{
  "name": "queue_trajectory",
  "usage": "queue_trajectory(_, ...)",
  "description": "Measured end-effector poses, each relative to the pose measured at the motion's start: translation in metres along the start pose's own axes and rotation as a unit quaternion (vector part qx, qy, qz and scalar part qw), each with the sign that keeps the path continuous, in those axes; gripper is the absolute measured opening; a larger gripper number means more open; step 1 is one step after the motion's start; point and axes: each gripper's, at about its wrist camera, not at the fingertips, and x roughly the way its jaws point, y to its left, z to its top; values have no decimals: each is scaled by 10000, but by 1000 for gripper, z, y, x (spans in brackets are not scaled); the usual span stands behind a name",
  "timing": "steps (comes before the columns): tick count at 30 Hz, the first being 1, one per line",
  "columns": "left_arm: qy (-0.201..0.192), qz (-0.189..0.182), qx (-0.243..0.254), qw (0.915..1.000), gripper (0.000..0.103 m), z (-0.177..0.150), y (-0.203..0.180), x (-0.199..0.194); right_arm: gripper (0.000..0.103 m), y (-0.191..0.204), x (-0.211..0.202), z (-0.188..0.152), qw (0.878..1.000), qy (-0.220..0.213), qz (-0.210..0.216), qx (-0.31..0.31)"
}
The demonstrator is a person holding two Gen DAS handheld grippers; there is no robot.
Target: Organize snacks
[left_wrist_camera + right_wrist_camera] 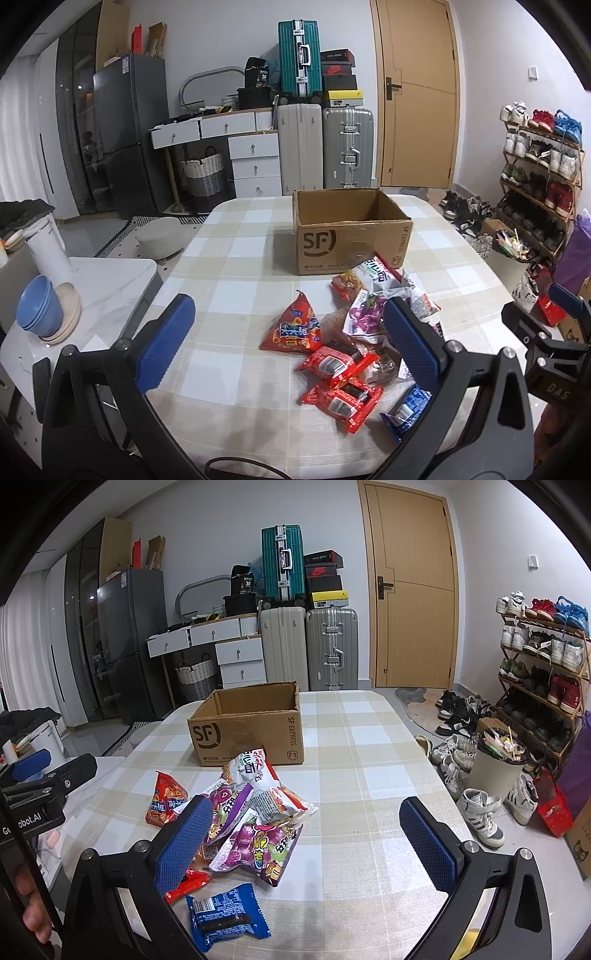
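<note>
An open, empty cardboard box (351, 236) marked SF stands on the checked tablecloth (240, 295); it also shows in the right wrist view (247, 731). A pile of snack packets lies in front of it: a red triangular bag (291, 328), red packets (340, 384), purple bags (258, 849), a white bag (258, 775) and a blue packet (225, 915). My left gripper (291, 339) is open and empty, hovering over the pile. My right gripper (306, 842) is open and empty, just right of the pile.
A side counter with stacked blue bowls (38, 310) and a white kettle (48, 243) stands left of the table. A bin (495, 764), shoes and a shoe rack (543, 664) are on the right. Suitcases (310, 646) and a door stand behind.
</note>
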Motion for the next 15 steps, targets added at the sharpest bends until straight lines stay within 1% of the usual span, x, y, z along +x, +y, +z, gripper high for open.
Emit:
queue_trajectory(6, 19, 49, 46, 10000, 102, 1, -1, 0, 103, 0, 0, 1, 10000, -3, 10, 6)
queue_trajectory(15, 24, 28, 51, 10000, 102, 1, -1, -1, 103, 1, 0, 0, 10000, -4, 6, 0)
